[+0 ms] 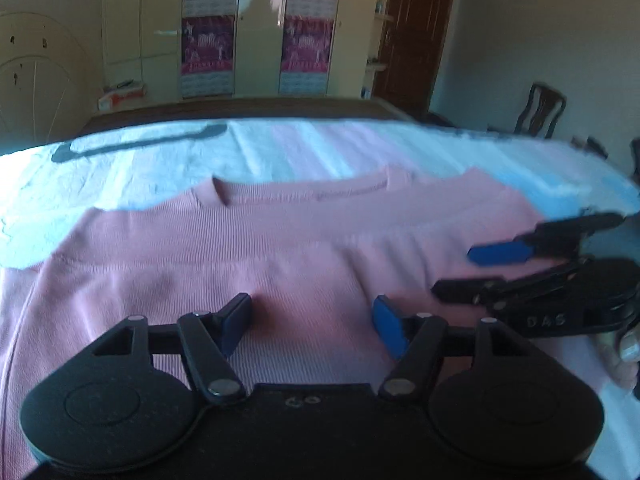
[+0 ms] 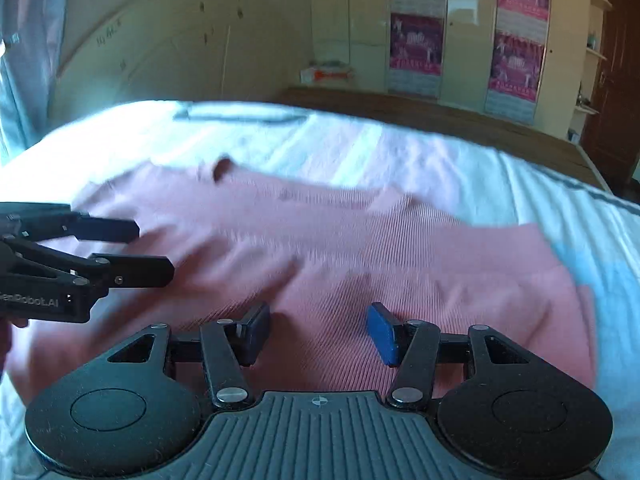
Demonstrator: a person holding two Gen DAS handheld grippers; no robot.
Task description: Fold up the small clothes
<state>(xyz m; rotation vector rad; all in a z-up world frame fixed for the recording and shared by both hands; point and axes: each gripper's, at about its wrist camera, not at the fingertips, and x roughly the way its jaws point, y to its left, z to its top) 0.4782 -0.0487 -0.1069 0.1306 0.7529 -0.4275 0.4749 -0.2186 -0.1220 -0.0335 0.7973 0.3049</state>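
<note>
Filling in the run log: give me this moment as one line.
task: fold small clothes | pink top: flat on white sheet | left gripper: open, empty, over top | right gripper: open, empty, over top

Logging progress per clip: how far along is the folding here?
Done: the pink top lies on the white sheet, with one layer apparently folded across. In hand: nothing; left gripper and right gripper are open above it. Left: the remaining folds.

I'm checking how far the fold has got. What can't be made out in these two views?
- Pink top: near hem hidden behind the left hand-held gripper in the left wrist view.
- Its weave and creases: motion-blurred in the right wrist view.
- Right hand-held gripper: body cut off by the left view's edge.
</note>
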